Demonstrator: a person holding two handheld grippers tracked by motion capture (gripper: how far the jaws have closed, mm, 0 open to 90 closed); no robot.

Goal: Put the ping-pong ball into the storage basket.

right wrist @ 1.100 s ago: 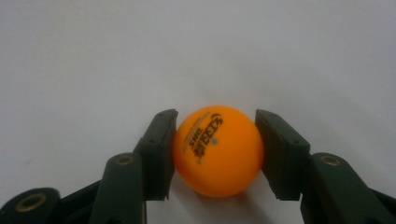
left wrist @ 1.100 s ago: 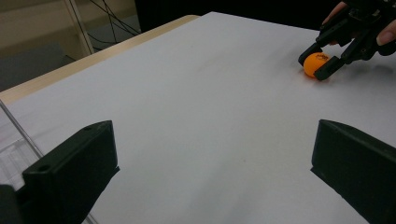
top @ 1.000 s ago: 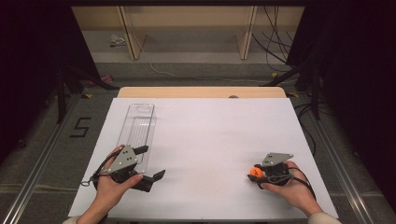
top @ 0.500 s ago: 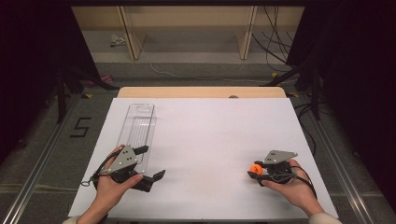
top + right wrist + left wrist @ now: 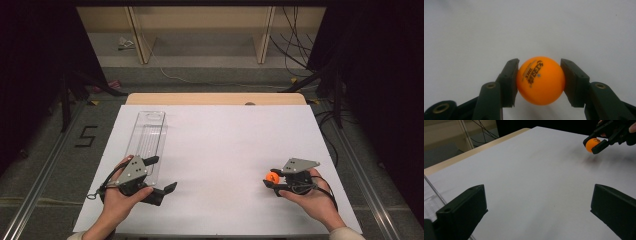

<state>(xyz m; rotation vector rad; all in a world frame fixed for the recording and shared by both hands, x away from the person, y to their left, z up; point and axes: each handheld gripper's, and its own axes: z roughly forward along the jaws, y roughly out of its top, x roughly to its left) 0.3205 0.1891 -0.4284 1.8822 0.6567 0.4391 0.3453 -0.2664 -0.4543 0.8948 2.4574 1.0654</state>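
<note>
An orange table-tennis ball [image 5: 540,80] with black print sits between the jaws of my right gripper [image 5: 539,82], which is shut on it, both pads pressing its sides. In the high view that gripper [image 5: 270,179] is at the table's front right, the ball [image 5: 272,176] at its tip. The left gripper view shows the same ball [image 5: 592,143] far off at upper right. My left gripper [image 5: 164,175] rests at the front left, open, nothing between its wide-set jaws. A clear plastic tray [image 5: 147,137] lies lengthwise just behind the left gripper.
White paper [image 5: 220,145] covers the table, with a wooden strip [image 5: 215,98] at its far edge. Beyond the table stand wooden legs and cables on the floor. A floor mark "5" [image 5: 86,136] lies to the left.
The right hand with the ball has shifted slightly toward the front right. The left hand has not moved.
</note>
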